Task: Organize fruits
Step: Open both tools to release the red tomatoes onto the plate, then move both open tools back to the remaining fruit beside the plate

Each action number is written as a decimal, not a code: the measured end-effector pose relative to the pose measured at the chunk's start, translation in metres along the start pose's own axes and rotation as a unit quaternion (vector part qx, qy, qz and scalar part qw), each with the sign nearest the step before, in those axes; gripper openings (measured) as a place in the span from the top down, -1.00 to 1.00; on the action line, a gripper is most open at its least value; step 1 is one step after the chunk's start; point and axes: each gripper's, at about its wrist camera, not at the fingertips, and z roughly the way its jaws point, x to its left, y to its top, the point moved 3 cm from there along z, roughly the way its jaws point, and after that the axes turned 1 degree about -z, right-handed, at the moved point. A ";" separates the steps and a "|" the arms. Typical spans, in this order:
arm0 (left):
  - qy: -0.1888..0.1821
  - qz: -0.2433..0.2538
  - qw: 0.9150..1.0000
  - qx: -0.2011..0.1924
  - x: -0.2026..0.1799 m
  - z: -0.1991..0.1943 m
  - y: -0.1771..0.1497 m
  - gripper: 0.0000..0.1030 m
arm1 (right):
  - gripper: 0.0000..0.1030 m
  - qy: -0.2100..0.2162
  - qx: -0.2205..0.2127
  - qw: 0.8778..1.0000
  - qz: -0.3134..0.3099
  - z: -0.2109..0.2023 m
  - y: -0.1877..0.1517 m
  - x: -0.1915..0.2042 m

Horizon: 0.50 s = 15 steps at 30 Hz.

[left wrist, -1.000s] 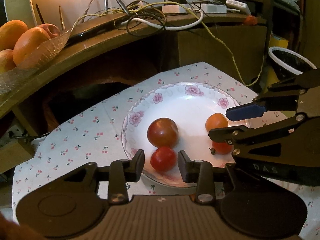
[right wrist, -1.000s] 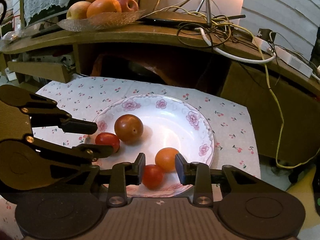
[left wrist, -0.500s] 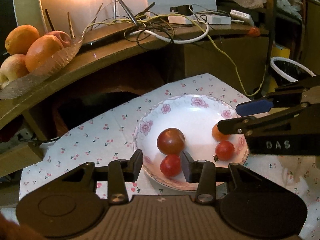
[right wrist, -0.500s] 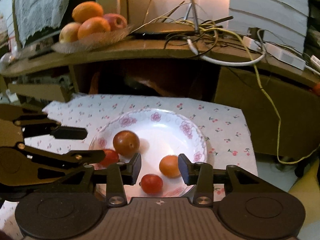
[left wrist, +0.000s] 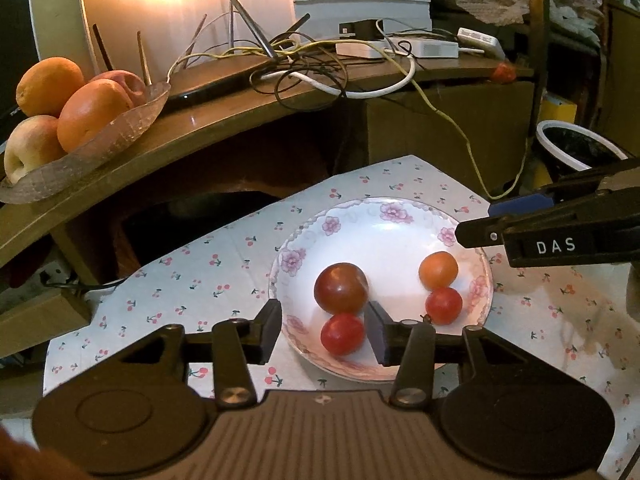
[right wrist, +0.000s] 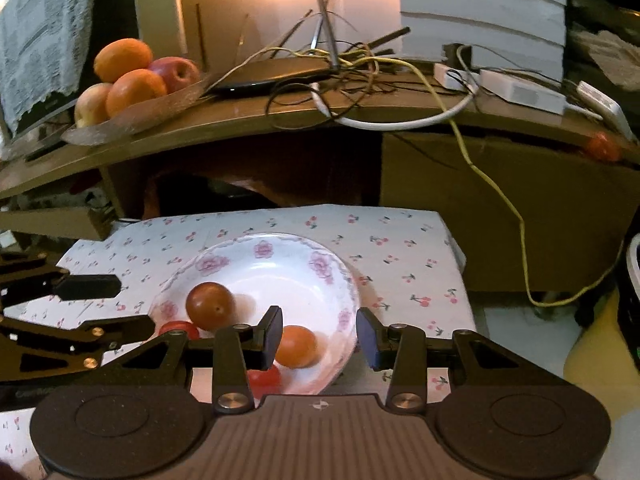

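A white flowered plate on the cherry-print cloth holds a large dark red tomato, an orange tomato and two small red tomatoes. My left gripper hovers at the plate's near rim. Its jaws are opening; the nearer red tomato sits between them, close to the right pad, unpressed. My right gripper is open over the plate's right rim. The orange tomato lies beside its left finger, and a red tomato is half hidden under that finger.
A glass dish of oranges and apples stands on the wooden shelf behind, next to tangled cables. A small red fruit lies at the shelf's right end. A white-rimmed bin stands to the right of the cloth.
Both pairs of jaws have widened and drawn back from the plate. Each had a small red tomato between its fingers; both tomatoes stay on the plate. The right gripper shifted right.
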 end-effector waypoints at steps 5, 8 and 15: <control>-0.002 0.005 1.000 -0.001 -0.001 -0.003 -0.001 0.00 | 0.21 0.012 0.004 1.000 -0.011 -0.002 -0.002 0.007; 0.000 0.009 1.000 0.001 -0.003 -0.005 -0.003 -0.01 | 0.21 0.025 0.004 0.999 -0.030 -0.007 -0.004 0.018; 0.007 0.016 1.000 0.007 -0.007 -0.017 -0.013 -0.01 | 0.21 0.037 0.011 0.998 -0.054 -0.013 -0.009 0.031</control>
